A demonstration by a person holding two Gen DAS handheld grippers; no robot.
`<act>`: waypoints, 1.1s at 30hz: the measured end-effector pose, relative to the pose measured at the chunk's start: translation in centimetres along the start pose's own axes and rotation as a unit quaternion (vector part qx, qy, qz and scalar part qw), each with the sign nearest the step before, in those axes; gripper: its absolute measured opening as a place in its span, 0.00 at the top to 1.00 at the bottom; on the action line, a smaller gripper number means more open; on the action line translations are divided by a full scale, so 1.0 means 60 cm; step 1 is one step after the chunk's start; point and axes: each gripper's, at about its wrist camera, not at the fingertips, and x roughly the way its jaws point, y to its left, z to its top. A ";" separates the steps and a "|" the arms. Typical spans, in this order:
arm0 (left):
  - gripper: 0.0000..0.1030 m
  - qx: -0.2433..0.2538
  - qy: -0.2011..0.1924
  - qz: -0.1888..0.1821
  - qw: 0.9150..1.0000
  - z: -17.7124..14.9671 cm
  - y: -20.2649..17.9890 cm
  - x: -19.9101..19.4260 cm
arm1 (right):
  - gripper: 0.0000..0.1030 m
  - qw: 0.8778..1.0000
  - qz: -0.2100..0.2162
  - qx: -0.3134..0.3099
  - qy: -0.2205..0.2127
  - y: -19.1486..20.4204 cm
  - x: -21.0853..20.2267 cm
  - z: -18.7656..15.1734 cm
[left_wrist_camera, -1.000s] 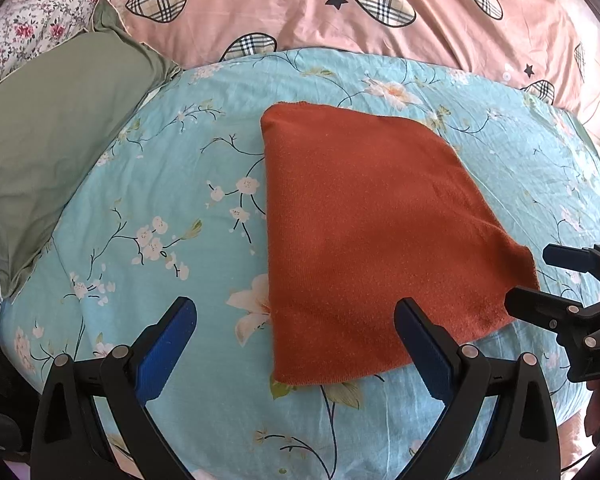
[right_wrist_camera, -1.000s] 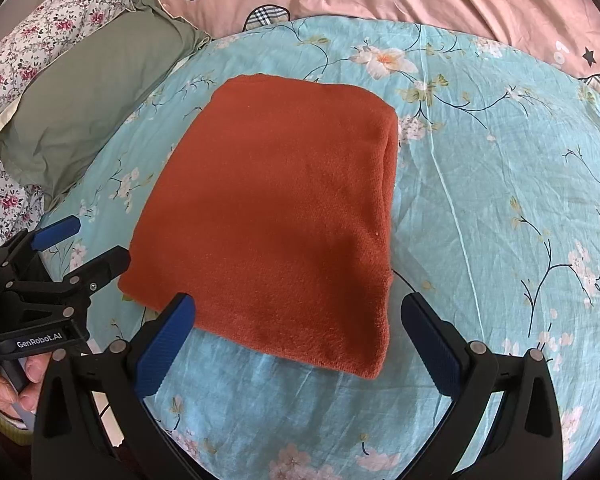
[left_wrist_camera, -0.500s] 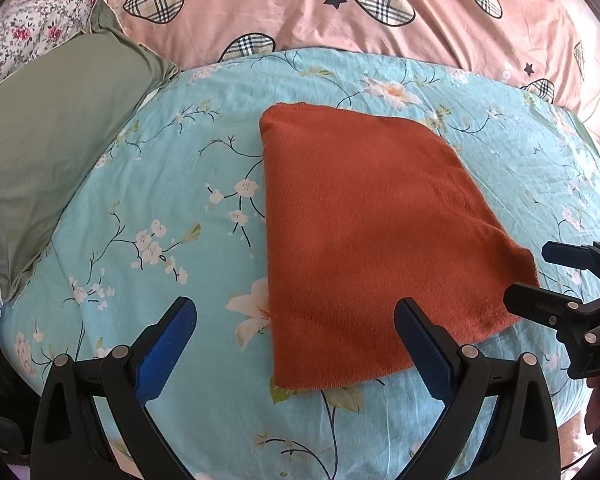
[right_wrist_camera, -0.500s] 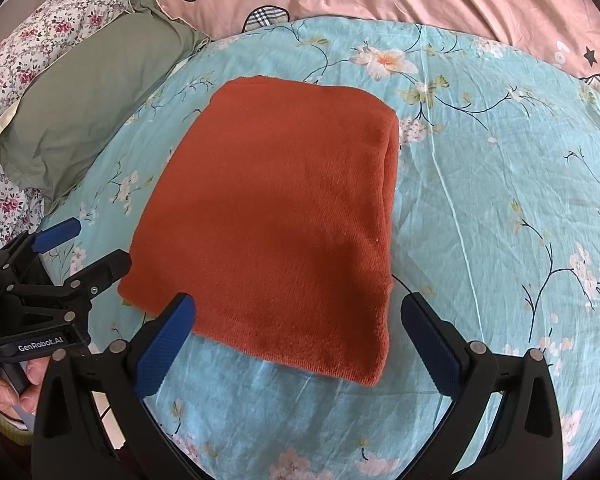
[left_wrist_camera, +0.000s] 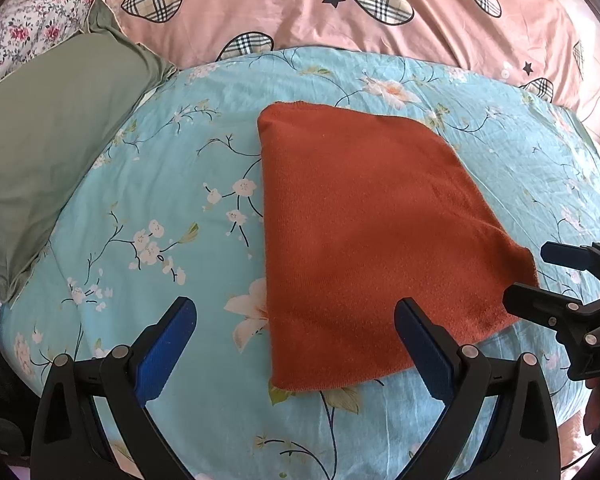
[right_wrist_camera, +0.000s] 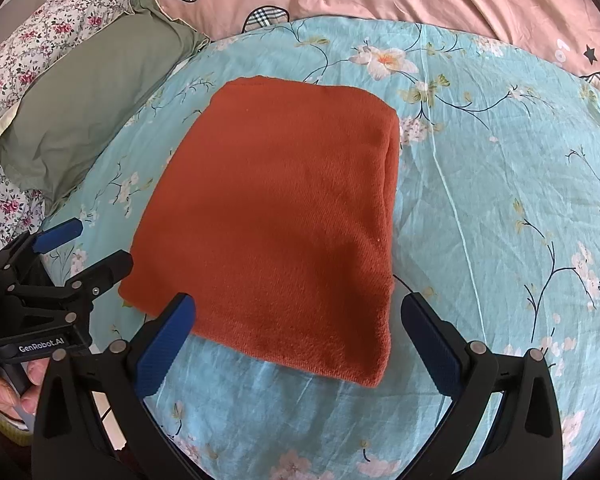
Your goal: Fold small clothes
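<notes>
A rust-orange garment (left_wrist_camera: 364,232) lies folded into a flat rectangle on the light blue floral bedspread (left_wrist_camera: 148,208); it also fills the middle of the right wrist view (right_wrist_camera: 284,216). My left gripper (left_wrist_camera: 296,336) hangs open just short of the garment's near left corner, with nothing between its blue pads. My right gripper (right_wrist_camera: 296,336) is open too, over the garment's near edge, and holds nothing. Each gripper shows in the other's view: the right one (left_wrist_camera: 540,276) at the garment's near right corner, the left one (right_wrist_camera: 84,248) by its near left corner.
A grey-green pillow (left_wrist_camera: 48,148) lies at the left. A pink quilt with plaid hearts (left_wrist_camera: 340,4) runs along the back, and floral bedding (right_wrist_camera: 32,52) sits at the far left. A hand (right_wrist_camera: 8,392) holds the left gripper near the bed's edge.
Both grippers have drawn back very slightly from the garment; it sits a little higher in the views. The garment itself has not moved and both grippers stay open.
</notes>
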 end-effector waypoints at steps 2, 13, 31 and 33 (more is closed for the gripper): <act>0.03 0.001 0.000 0.001 1.000 0.000 -0.001 0.000 | 0.01 1.000 0.000 0.000 0.000 -0.001 0.000 0.000; 0.03 0.005 0.000 0.000 1.000 -0.001 -0.004 0.000 | 0.01 1.000 -0.002 0.005 -0.003 0.000 -0.005 0.001; 0.03 0.006 0.000 -0.002 1.000 0.006 0.000 0.002 | 0.01 1.000 -0.001 0.007 -0.006 -0.003 -0.005 0.008; 0.03 0.008 0.001 -0.002 1.000 0.006 -0.001 0.003 | 0.01 1.000 -0.001 0.006 -0.007 -0.004 -0.004 0.011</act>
